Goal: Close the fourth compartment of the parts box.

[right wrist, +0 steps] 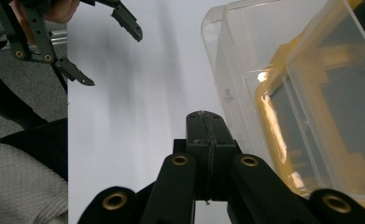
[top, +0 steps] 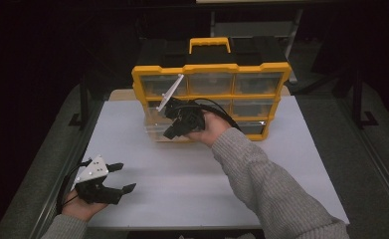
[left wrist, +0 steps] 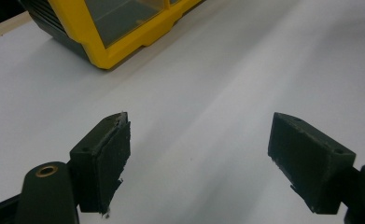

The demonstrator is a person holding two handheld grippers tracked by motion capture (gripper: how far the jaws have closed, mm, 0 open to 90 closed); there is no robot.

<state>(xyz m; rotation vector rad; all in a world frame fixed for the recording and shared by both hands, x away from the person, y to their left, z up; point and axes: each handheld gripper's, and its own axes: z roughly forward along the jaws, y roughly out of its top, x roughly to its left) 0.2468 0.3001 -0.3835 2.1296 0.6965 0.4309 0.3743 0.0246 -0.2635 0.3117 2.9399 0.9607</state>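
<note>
1. The right tongs [top: 171, 121] sat pressed together with nothing between them, tips just beside a clear drawer [right wrist: 245, 79].
2. That clear drawer stuck partway out of the yellow organizer [top: 211, 97], at its lower left compartment, immediately to the side of the right tongs.
3. The organizer stood upright on the white bench [top: 192, 174], beyond the right tongs and well ahead of the left tongs [top: 125, 177].
4. The left tongs stood wide apart and empty, low over bare bench, well apart from the right tongs.
5. The left gripper view showed the organizer's yellow corner far ahead of both pads [left wrist: 106, 161].
</note>
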